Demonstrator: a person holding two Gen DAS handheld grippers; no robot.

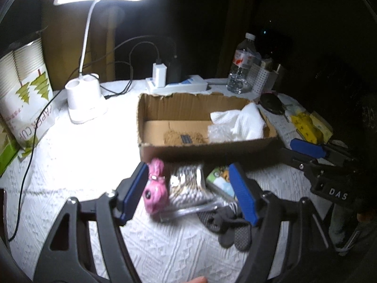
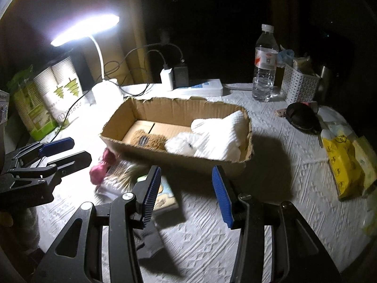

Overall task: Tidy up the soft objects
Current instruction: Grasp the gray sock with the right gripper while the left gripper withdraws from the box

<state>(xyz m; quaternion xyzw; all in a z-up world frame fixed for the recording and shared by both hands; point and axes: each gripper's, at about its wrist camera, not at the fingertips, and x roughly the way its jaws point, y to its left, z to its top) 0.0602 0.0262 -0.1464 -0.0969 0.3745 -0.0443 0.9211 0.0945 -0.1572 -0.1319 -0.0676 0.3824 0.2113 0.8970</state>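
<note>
**A:** Blue pads on the left tool (image 1: 188,193) stand spread apart with nothing pinched between them. Where are the soft things?

**B:** Just past its tips, on the white textured cloth (image 1: 70,165) over the tabletop, lies a pink plush toy (image 1: 155,193). Beside it sits a clear pack of cotton swabs (image 1: 188,186), then a small picture card (image 1: 221,179). Dark socks (image 1: 226,224) lie nearest, under the right-hand pad.

**A:** And the right tool (image 2: 186,195)?

**B:** Spread too, and empty. It hangs over the cloth, in front of the cardboard box (image 2: 179,158).

**A:** What is in the box?

**B:** A brown plush piece (image 2: 146,139) on the floor of it, a white plush toy (image 2: 181,145) next to that, and a folded white towel (image 2: 226,134) at the right end.

**A:** Farther back?

**B:** A lit desk lamp (image 1: 84,99) on the left, with a paper-cup sleeve (image 1: 26,94) beside it. Behind the box are a power strip (image 1: 179,86), a water bottle (image 2: 264,70) and a white basket (image 2: 299,87). A yellow packet (image 2: 341,167) lies off to the right.
</note>
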